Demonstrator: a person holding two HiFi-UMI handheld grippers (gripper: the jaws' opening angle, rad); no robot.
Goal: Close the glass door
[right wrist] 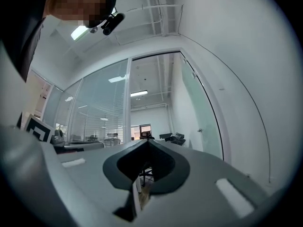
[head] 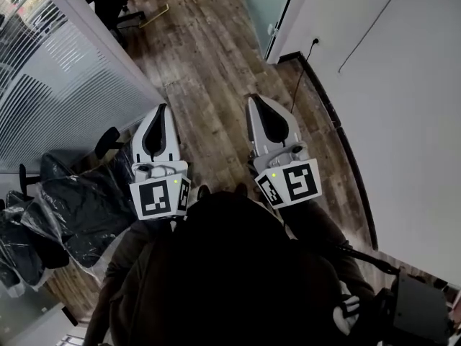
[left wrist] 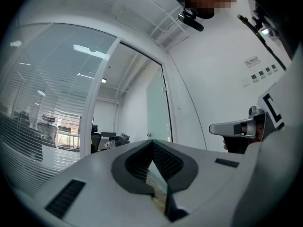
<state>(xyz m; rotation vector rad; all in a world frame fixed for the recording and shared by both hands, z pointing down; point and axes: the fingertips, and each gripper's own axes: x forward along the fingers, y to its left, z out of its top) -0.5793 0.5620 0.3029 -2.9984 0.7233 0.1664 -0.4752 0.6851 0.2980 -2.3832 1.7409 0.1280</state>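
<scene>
A frosted glass door [head: 268, 4] stands at the far end of the corridor, on the right side, beside a white wall [head: 403, 121]. It is swung open. A small knob shows on its near edge. In the right gripper view, the opening to the left of the door leaf shows a room beyond with office chairs and a screen.

Both grippers are well short of the door, held side by side over the wooden floor [head: 209, 71] and pointing towards the far end. The left gripper [head: 162, 109] has its jaws together at the tips, with nothing between them. The right gripper [head: 252, 99] is just to its right, and its jaws also meet at the tips and hold nothing. Each gripper carries a cube with black and white square markers at its near end.

A glass partition [head: 50, 71] with horizontal blinds runs along the left side. Near it, at the left, are office chairs wrapped in black plastic [head: 72, 207]. A thin cable runs down the white wall to a socket [head: 315, 40] close to the door. The person's dark clothing [head: 230, 272] fills the near edge, with a black box [head: 418, 308] at the near right.
</scene>
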